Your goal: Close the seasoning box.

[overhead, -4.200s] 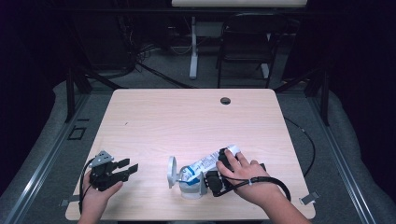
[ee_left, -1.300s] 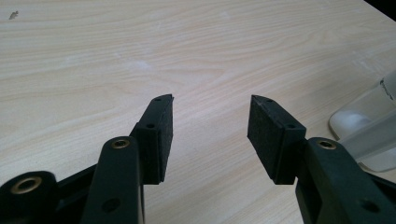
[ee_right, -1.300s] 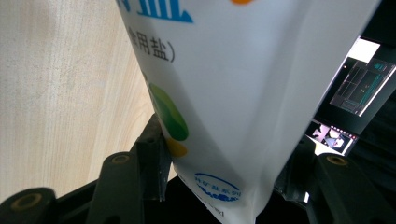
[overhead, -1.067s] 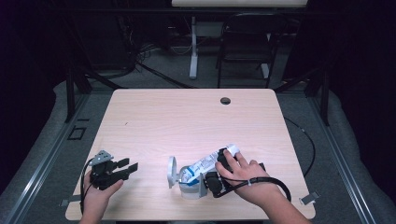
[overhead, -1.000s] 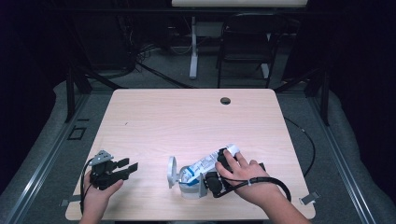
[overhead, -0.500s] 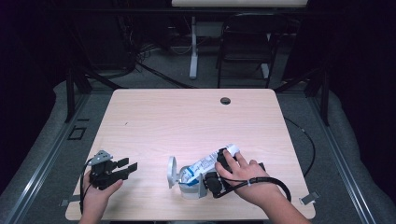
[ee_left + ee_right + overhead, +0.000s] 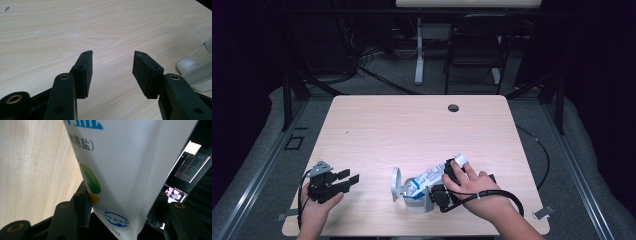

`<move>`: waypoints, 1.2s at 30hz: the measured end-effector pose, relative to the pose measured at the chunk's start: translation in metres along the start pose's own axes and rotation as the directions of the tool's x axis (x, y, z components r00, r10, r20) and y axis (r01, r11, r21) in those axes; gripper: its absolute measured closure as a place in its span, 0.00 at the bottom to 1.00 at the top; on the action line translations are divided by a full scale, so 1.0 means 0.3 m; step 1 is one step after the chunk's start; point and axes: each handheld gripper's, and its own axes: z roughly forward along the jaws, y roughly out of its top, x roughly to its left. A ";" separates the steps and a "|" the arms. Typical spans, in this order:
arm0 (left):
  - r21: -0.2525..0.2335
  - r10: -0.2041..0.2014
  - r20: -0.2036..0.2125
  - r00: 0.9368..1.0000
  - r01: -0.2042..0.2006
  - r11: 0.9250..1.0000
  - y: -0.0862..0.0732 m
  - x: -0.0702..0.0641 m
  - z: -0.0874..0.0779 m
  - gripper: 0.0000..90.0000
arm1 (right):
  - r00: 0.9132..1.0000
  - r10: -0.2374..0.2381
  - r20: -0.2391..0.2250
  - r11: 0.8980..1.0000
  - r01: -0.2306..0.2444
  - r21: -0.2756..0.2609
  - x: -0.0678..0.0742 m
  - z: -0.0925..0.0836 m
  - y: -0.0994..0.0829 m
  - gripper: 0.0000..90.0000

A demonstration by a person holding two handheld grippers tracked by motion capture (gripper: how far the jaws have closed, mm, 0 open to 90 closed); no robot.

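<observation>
**White salt bag tipped over a container near the front edge**

White plastic, printed in blue and green, fills the gap between the right tongs (image 7: 117,220): a salt bag (image 7: 437,174) held with both pads pressed against its sides. On the high view the right hand (image 7: 472,187) lies over the bag, which slants down from upper right to lower left, its low end resting at a small white container (image 7: 414,200) whose round lid (image 7: 396,182) stands open beside it. The slant and the low mouth suggest pouring or refilling; the grip sits toward the high end, probably to steer the tilt.

The left tongs (image 7: 112,72) stand wide with nothing between them, low over bare wood near the front left corner of the tabletop (image 7: 412,125), well apart from the bag. The container's edge shows at their right.

Everything sits close to the front edge. The back half of the tabletop, up to a small dark hole (image 7: 453,107) near the back edge, offers free room.
</observation>
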 end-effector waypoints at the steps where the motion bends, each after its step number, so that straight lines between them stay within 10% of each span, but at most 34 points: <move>1: 0.000 0.000 0.000 1.000 0.000 1.000 0.000 0.000 0.000 0.57 | 1.000 0.000 0.000 1.000 0.000 0.001 0.000 0.000 0.000 0.53; 36: -0.001 0.003 0.000 1.000 -0.003 1.000 0.001 0.002 -0.003 0.57 | 1.000 -0.006 0.006 1.000 0.006 0.003 0.000 -0.008 0.000 0.54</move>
